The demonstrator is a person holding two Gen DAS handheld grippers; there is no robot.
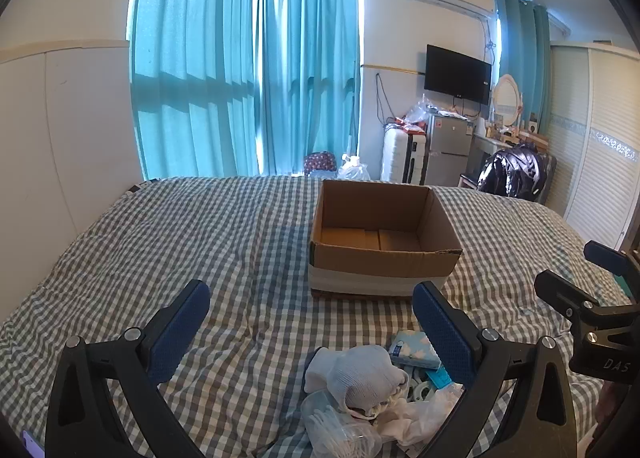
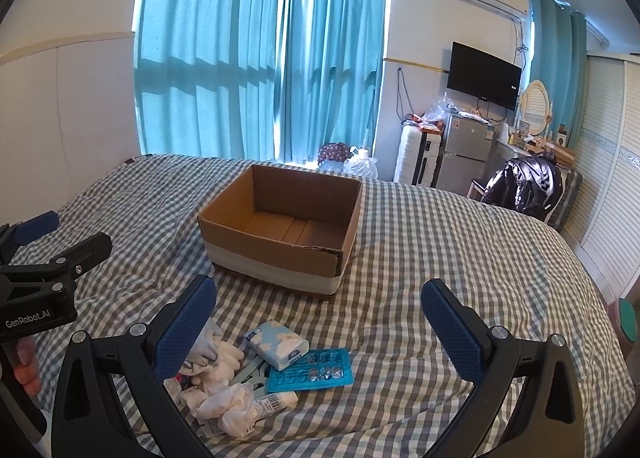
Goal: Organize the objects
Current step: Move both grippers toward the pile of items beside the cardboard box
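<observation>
An open, empty cardboard box (image 1: pixel 384 254) stands on the checked bed, also in the right wrist view (image 2: pixel 280 238). In front of it lies a small pile: a white glove (image 1: pixel 360 376), a blue tissue pack (image 2: pixel 277 343), a teal blister card (image 2: pixel 311 370), a white tube (image 2: pixel 276 402) and crumpled white items (image 2: pixel 228 406). My left gripper (image 1: pixel 312 332) is open and empty, above the pile's left side. My right gripper (image 2: pixel 320 328) is open and empty, above the pile's right side. Each gripper also shows at the edge of the other's view.
The grey-and-white checked bedspread (image 1: pixel 200 242) covers the whole bed. Behind it are teal curtains (image 1: pixel 248 66), a suitcase (image 2: pixel 416 154), a small fridge (image 2: pixel 466 154), a wall TV (image 2: pixel 484 76) and a black jacket on a chair (image 2: pixel 524 182). A wardrobe (image 2: pixel 612 186) stands at the right.
</observation>
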